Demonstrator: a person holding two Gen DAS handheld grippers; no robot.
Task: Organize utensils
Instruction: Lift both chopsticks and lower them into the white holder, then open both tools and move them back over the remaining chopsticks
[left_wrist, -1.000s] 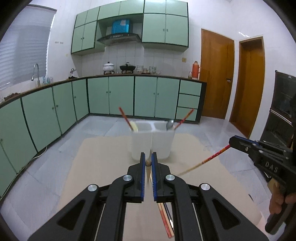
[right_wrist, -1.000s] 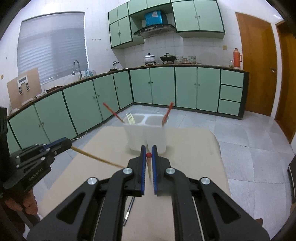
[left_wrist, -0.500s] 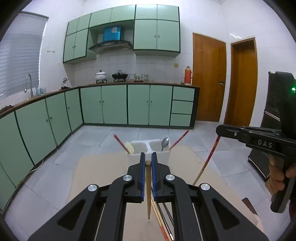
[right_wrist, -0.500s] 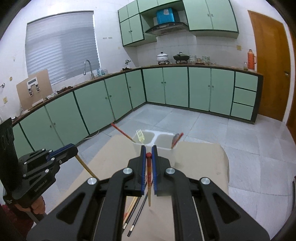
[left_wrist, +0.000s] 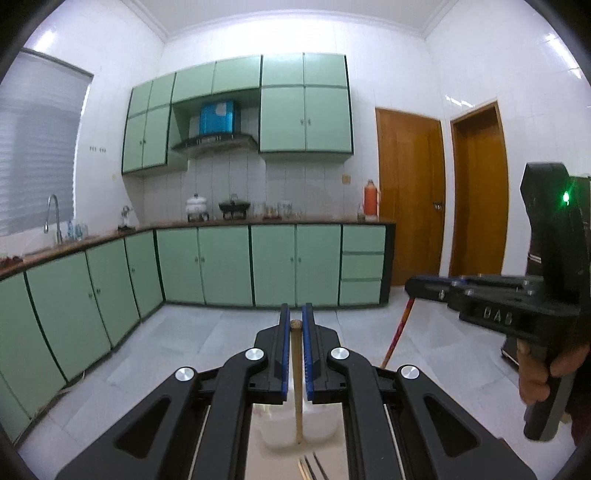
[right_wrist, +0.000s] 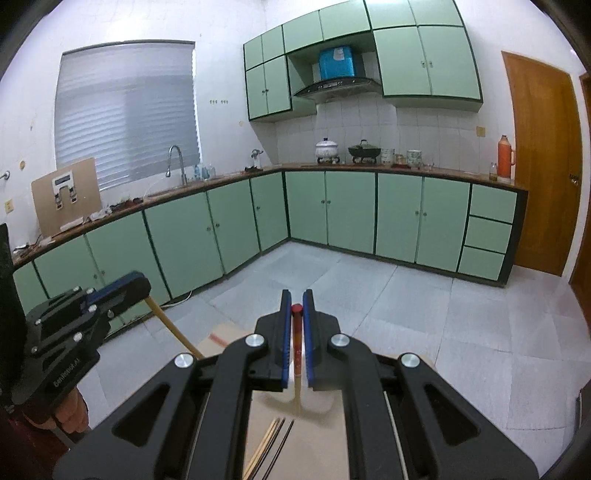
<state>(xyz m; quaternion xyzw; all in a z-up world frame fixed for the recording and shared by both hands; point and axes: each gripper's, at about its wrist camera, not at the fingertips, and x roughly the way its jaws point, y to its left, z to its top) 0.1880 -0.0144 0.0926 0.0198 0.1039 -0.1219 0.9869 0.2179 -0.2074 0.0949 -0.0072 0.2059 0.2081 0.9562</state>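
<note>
Left gripper (left_wrist: 294, 325) is clamped on a plain wooden chopstick (left_wrist: 297, 387) near its butt; right gripper (right_wrist: 296, 308) pinches a red-topped chopstick (right_wrist: 296, 347) likewise. Both hang lower centre above the white holder (left_wrist: 317, 424). Light, stiff, slippery: each may pivot.

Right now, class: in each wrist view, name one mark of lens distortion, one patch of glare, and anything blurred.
Left wrist view: cabinets bow outward, glare streaks the wall above the doors, and the white utensil holder under the left gripper is smeared. Right wrist view: the countertop curves, the window blind glows, and the red chopstick blurs downward.
</note>
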